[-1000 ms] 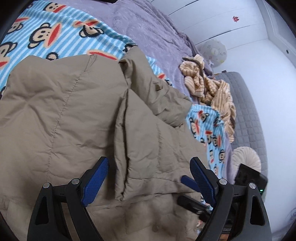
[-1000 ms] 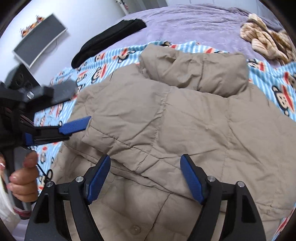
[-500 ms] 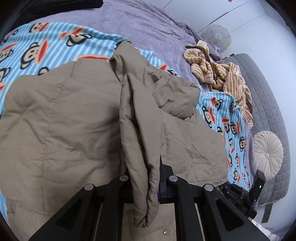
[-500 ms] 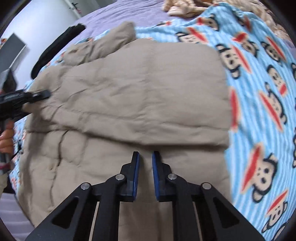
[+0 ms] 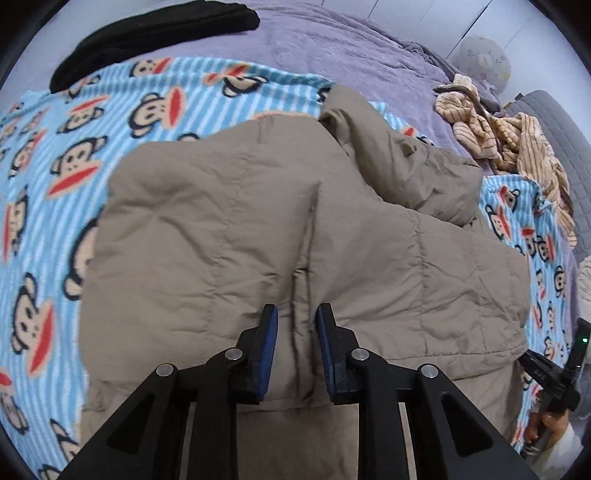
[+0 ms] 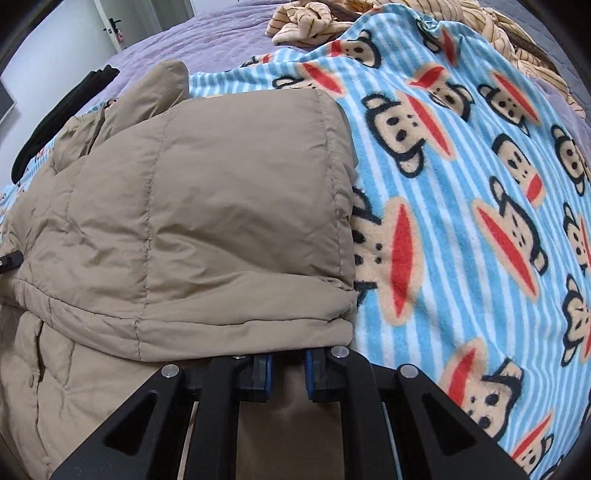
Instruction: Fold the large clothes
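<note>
Both grippers pinch the tan puffer jacket (image 5: 258, 221) along its near folded edge.

Left gripper (image 5: 294, 339) has its jaws nearly closed on a ridge of quilting; right gripper (image 6: 287, 369) clamps fabric under the fold's corner, apparently to carry the layer evenly. Jacket lies on the monkey-print blanket (image 6: 461, 184).

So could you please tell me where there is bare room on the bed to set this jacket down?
Free: monkey blanket right of the jacket, and purple bedspread beyond it. Crowded: striped clothes far right, black garment far left.
</note>
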A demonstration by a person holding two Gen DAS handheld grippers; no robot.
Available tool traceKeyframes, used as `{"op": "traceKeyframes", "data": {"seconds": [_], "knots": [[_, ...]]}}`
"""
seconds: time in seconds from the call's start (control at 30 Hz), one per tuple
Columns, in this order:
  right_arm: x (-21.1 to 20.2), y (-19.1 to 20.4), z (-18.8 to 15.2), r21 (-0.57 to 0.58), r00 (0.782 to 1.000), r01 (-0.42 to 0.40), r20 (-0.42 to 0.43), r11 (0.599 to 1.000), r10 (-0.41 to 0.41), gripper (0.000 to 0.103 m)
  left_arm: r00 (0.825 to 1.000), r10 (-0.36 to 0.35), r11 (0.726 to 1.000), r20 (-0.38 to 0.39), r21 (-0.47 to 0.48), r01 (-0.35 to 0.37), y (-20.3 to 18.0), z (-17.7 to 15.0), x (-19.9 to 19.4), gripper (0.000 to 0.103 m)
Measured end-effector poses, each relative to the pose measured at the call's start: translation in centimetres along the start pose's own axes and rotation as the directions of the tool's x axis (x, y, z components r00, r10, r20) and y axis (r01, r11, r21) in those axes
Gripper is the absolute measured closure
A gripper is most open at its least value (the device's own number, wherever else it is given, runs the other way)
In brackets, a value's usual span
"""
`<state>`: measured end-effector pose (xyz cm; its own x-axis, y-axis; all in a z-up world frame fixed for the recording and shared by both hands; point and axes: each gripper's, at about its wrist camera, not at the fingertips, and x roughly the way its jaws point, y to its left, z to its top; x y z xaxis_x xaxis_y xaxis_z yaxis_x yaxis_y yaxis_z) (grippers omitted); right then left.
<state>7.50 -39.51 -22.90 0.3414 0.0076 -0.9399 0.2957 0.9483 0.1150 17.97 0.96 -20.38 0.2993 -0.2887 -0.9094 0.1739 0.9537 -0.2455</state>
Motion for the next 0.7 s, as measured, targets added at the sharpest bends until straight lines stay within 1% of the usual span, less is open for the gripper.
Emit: {"op": "traceKeyframes", "data": {"seconds": [0.07,0.13,0.17,0.2,0.23,0.3,0.33,0.37,0.43,0.47,0.5,0.53,0.6,0.67,0.7], "knots": [[-1.2,-0.1,-0.1,0.016,0.999,-0.032,-0.027,0.999,0.032,0.087,0.999,0.022,1.000,0.025,0.010,-0.022,0.4,0.1,-1.4,0.079],[-2.7,0.0,-1.0,0.039,0.996,-0.066,-0.052,0.997,0.068,0.078,0.998,0.021,0.999,0.054,0.023,-0.022,0.5,0.3,-2.6,0.079],[-3.6,0.1,-1.7,0.046,0.995,-0.089,-0.050,0.995,0.091,0.061,0.998,0.012,0.999,0.068,0.028,-0.014,0.3,0.5,-3.2,0.079],[-4.5,0.2,-2.3,0.044,0.993,-0.110,-0.037,0.993,0.111,0.050,0.997,0.001,0.999,0.081,0.034,-0.004,0.0,0.7,-3.6,0.079],[-5.6,0.2,-2.8,0.037,0.993,-0.115,-0.014,0.993,0.115,0.050,0.996,-0.016,0.999,0.093,0.044,0.012,-0.6,1.0,-3.8,0.079],[-7.4,0.2,-3.1,0.031,0.994,-0.092,0.061,0.995,0.090,0.050,0.994,-0.052,0.997,0.093,0.069,0.045,-1.9,1.7,-3.6,0.079],[-8.1,-0.3,-2.7,0.048,0.992,-0.082,0.097,0.996,0.077,0.050,0.994,-0.058,0.995,0.092,0.083,0.051,-2.6,1.9,-3.2,0.079],[-8.4,-0.9,-2.0,0.081,0.989,-0.091,0.121,0.993,0.081,0.051,0.995,-0.054,0.994,0.089,0.096,0.045,-3.4,2.1,-2.7,0.079],[-8.1,-2.3,-0.3,0.161,0.982,-0.147,0.141,0.976,0.124,0.072,0.996,-0.050,0.993,0.074,0.111,0.042,-4.6,2.4,-1.3,0.079],[-7.5,-3.0,0.6,0.205,0.977,-0.190,0.141,0.960,0.163,0.081,0.997,-0.039,0.993,0.067,0.115,0.031,-4.9,2.4,-0.5,0.079],[-7.1,-3.3,1.1,0.228,0.971,-0.218,0.148,0.949,0.187,0.082,0.998,-0.017,0.993,0.059,0.118,0.010,-5.1,2.2,0.4,0.079],[-6.5,-3.4,1.9,0.235,0.969,-0.226,0.148,0.945,0.195,0.082,0.999,0.004,0.993,0.048,0.115,-0.009,-5.0,2.0,1.3,0.079],[-4.2,-3.1,3.1,0.221,0.973,-0.222,0.106,0.950,0.203,0.082,0.999,0.003,0.995,0.035,0.104,-0.007,-4.4,1.7,2.9,0.079],[-1.6,-3.2,3.4,0.227,0.981,-0.194,0.048,0.954,0.188,0.082,0.999,-0.025,0.994,0.031,0.109,0.022,-4.1,1.5,3.9,0.079],[-0.5,-3.2,3.3,0.228,0.983,-0.181,0.029,0.957,0.179,0.085,0.999,-0.033,0.992,0.026,0.120,0.029,-4.1,1.5,4.3,0.079]]}}
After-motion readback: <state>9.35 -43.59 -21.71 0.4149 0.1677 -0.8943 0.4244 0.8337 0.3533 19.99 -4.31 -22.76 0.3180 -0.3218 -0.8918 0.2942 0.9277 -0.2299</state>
